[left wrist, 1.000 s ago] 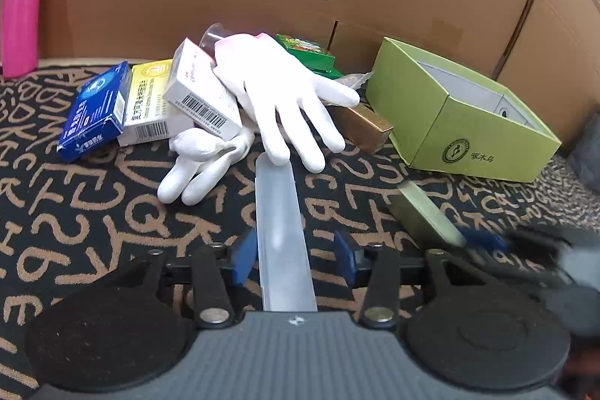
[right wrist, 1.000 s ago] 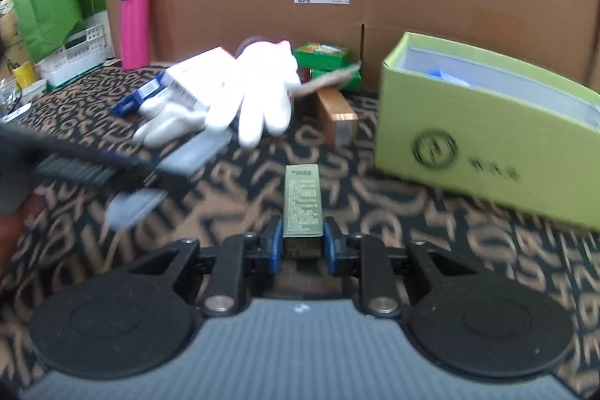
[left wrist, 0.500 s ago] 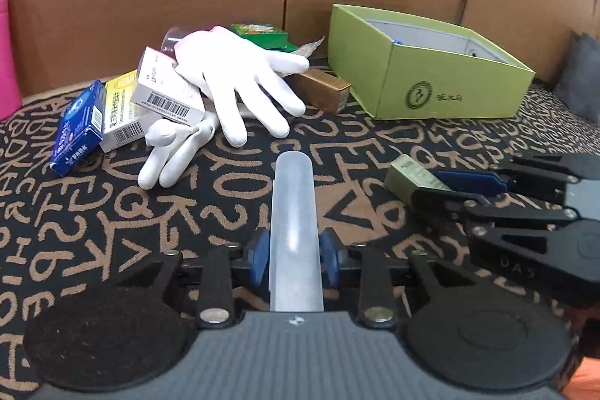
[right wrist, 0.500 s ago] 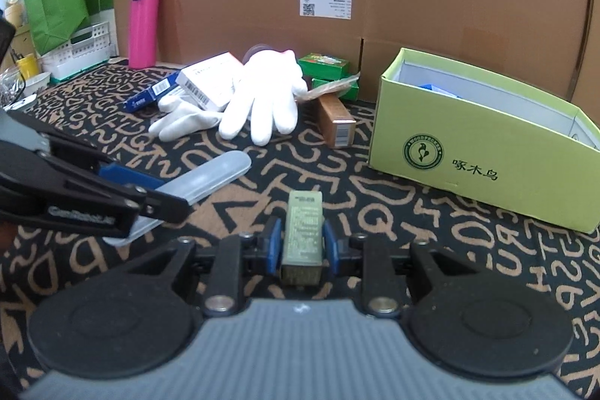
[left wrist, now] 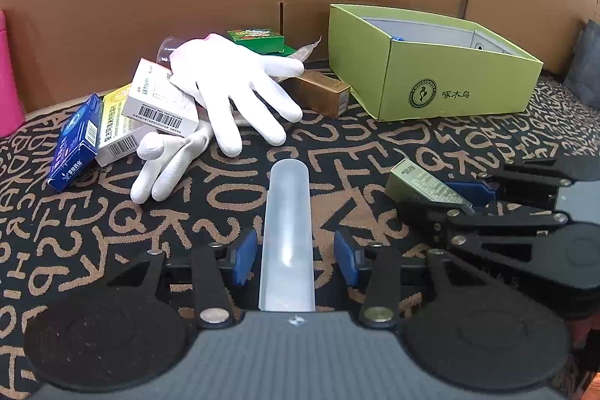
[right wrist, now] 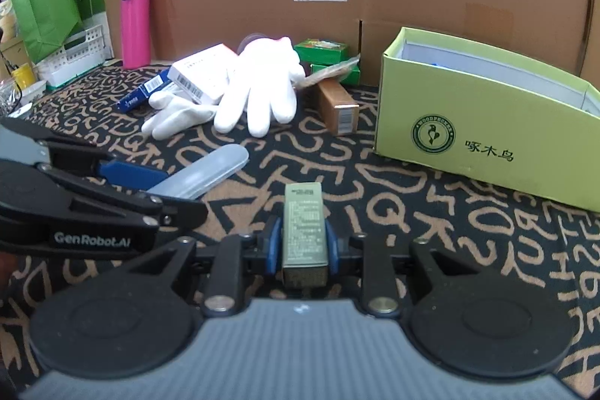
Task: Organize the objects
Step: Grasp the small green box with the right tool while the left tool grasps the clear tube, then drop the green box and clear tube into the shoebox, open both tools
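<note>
Bright even light, sharp focus, fisheye-bent edges

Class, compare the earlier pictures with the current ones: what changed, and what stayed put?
The left tongs closed on the clear case half a second ago, then opened again; gaps now show beside it. The right tongs stay shut on the olive box. Gloves and green box unmoved.

Count on cloth: two white gloves [left wrist: 232, 89]; one clear plastic case [left wrist: 288, 235]; one open green box [left wrist: 435, 77]; one pink bottle [right wrist: 135, 21]; seven small cartons [left wrist: 161, 98] visible.
</note>
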A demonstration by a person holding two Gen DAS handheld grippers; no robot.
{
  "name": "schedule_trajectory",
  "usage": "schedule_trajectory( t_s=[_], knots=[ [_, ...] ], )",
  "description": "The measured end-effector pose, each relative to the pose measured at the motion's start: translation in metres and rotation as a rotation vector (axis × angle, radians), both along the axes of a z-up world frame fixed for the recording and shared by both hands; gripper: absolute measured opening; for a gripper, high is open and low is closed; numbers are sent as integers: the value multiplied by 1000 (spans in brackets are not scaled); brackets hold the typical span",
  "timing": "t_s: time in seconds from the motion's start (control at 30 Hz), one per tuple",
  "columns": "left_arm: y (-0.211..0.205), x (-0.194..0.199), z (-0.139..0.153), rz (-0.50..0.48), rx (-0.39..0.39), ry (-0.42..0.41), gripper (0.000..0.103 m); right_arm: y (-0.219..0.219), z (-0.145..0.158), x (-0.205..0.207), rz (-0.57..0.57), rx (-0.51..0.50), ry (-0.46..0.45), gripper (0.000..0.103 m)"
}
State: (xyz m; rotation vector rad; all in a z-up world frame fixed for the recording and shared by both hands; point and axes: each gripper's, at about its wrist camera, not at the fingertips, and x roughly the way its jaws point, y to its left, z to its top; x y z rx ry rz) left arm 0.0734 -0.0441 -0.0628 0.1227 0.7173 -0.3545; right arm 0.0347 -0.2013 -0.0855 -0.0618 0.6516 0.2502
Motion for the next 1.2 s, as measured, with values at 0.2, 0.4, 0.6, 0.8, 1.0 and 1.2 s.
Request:
schedule_trajectory(
  t_s=[0.2, 0.4, 0.6, 0.8, 1.0, 1.2],
  knots=[
    [4, -4, 3, 15, -21, 14, 29, -4, 2, -7, -13, 28, -10, 22],
    [4, -13, 19, -2, -81, 8, 29, -18, 15, -22, -38, 63, -56, 22],
    [-14, -15, 63, -92, -172, -82, 29, -43, 50, -35, -84, 76, -163, 22],
    [-55, 10, 112, -220, -266, -153, 29, -79, 93, -37, -165, 36, -297, 22],
    [-112, 55, 139, -293, -303, -182, 29, -119, 122, -18, -269, -45, -371, 22],
    [-167, 109, 132, -320, -312, -136, 29, -162, 123, 26, -361, -81, -353, 22]
  ],
)
